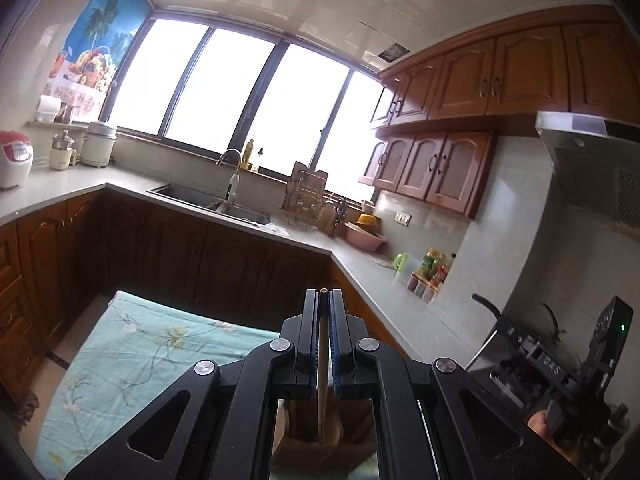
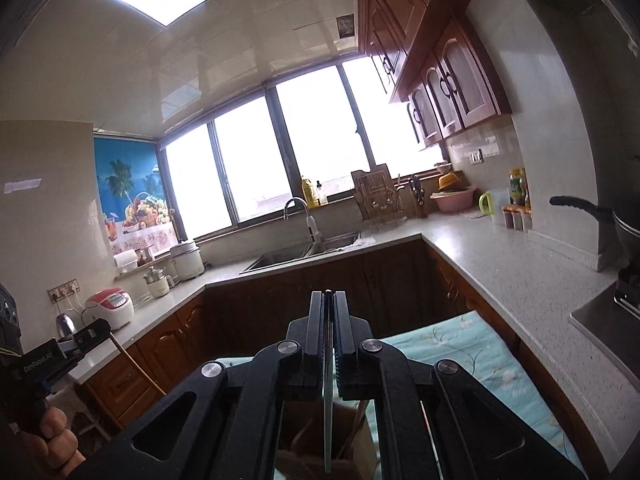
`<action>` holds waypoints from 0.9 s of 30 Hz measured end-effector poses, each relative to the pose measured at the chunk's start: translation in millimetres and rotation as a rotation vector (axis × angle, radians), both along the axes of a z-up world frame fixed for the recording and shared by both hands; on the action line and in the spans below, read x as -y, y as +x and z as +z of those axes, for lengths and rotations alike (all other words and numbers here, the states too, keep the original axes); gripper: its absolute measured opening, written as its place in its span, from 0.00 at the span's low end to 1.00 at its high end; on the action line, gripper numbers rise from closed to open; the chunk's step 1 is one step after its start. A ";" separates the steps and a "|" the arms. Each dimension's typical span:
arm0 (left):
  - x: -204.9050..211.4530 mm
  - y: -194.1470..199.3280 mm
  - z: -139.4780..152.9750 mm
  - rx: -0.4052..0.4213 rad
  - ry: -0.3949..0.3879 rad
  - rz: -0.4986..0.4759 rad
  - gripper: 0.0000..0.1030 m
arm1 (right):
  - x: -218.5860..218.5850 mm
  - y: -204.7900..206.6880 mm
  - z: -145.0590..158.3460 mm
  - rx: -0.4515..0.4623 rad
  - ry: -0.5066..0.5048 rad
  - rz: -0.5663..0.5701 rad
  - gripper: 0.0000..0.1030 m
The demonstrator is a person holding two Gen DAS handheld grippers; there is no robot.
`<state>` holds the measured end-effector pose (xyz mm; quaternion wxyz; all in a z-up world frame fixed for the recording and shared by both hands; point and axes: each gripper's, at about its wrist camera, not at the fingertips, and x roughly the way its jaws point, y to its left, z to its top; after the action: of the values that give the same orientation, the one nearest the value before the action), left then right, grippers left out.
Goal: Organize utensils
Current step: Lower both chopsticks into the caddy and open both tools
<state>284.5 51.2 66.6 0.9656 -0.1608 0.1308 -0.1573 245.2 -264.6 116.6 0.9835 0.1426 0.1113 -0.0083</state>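
My left gripper (image 1: 324, 300) is shut on a thin wooden utensil handle (image 1: 322, 364) that stands upright between the blue pads and runs down toward a brown box (image 1: 320, 440) seen below the fingers. My right gripper (image 2: 329, 300) is shut on a thin flat metal utensil (image 2: 328, 408) that hangs down over a brown cardboard box (image 2: 352, 436). The right gripper also shows at the right edge of the left wrist view (image 1: 568, 364). The left gripper shows at the left edge of the right wrist view (image 2: 76, 344), with its wooden stick (image 2: 138, 368) below it. The utensils' lower ends are hidden.
A table with a light-blue flowered cloth (image 1: 132, 356) lies below both grippers. A U-shaped grey counter (image 2: 500, 264) with wooden cabinets surrounds it, with a sink (image 1: 212, 200), dish rack (image 1: 304, 196), rice cookers (image 1: 14, 158), pink basin (image 2: 454, 200) and a pan on the stove (image 2: 624, 224).
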 end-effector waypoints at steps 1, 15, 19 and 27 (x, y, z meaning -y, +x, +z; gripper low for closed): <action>3.1 9.6 -5.3 -0.004 -0.004 0.004 0.03 | 1.0 4.5 -1.0 0.004 0.001 -0.004 0.04; 34.9 98.2 -85.7 -0.120 0.001 0.020 0.03 | 13.7 44.0 -73.4 -0.070 0.054 -0.025 0.04; 40.0 115.6 -94.4 -0.152 0.018 0.019 0.03 | 14.3 51.9 -93.3 -0.118 0.073 -0.013 0.04; 37.6 114.7 -93.1 -0.186 0.062 0.011 0.04 | 15.6 59.5 -109.7 -0.171 0.098 -0.006 0.04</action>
<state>399.1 13.6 -26.5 0.9546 -0.1455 0.2239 -0.1323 304.7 -280.2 6.8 0.9623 0.1894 0.1945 -0.0178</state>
